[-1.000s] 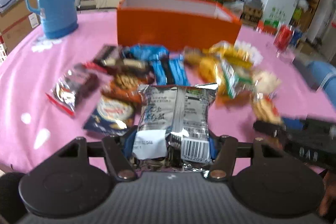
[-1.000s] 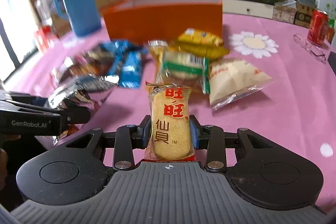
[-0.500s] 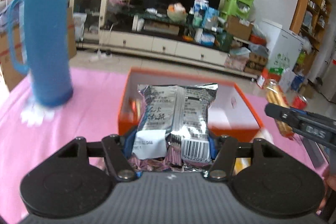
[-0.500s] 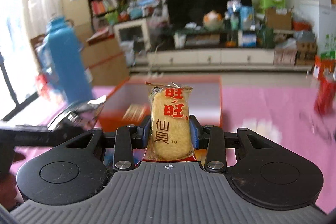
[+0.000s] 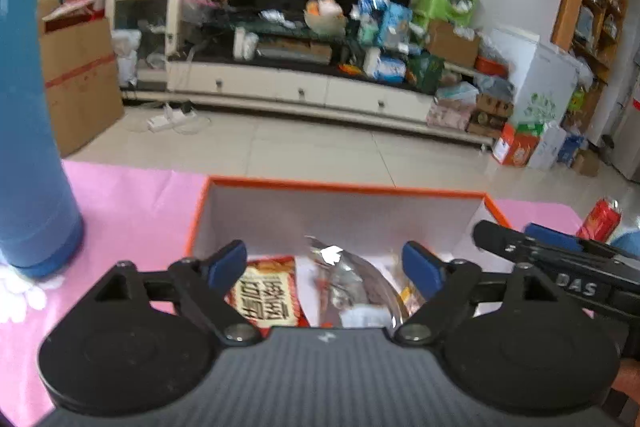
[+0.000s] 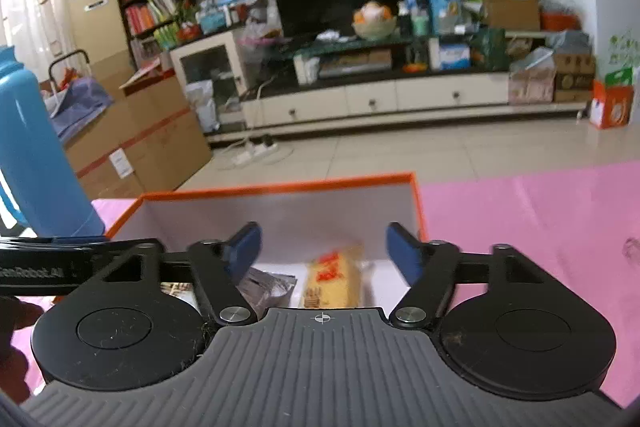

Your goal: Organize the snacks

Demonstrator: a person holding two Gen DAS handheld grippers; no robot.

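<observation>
Both grippers hover over the orange box (image 5: 344, 187) with its white inside. My left gripper (image 5: 324, 265) has its jaws opening, and the silver snack packet (image 5: 352, 279) lies loose below them in the box, beside a red and white packet (image 5: 266, 293). My right gripper (image 6: 322, 253) is also opening its jaws; the yellow rice cracker packet (image 6: 332, 279) is free of the pads and down inside the orange box (image 6: 280, 187), next to the silver packet (image 6: 266, 285). The right gripper's fingers (image 5: 532, 247) reach into the left wrist view from the right.
A tall blue thermos (image 5: 28, 131) stands on the pink tablecloth (image 5: 132, 203) left of the box. A red can (image 5: 600, 221) sits at the far right. Beyond the table are a tiled floor, a TV stand and cardboard boxes. A hand (image 6: 16, 339) shows at the lower left.
Both grippers carried their packets from the snack pile up over the orange box, then spread their jaws. The silver packet and the rice cracker dropped into the box.
</observation>
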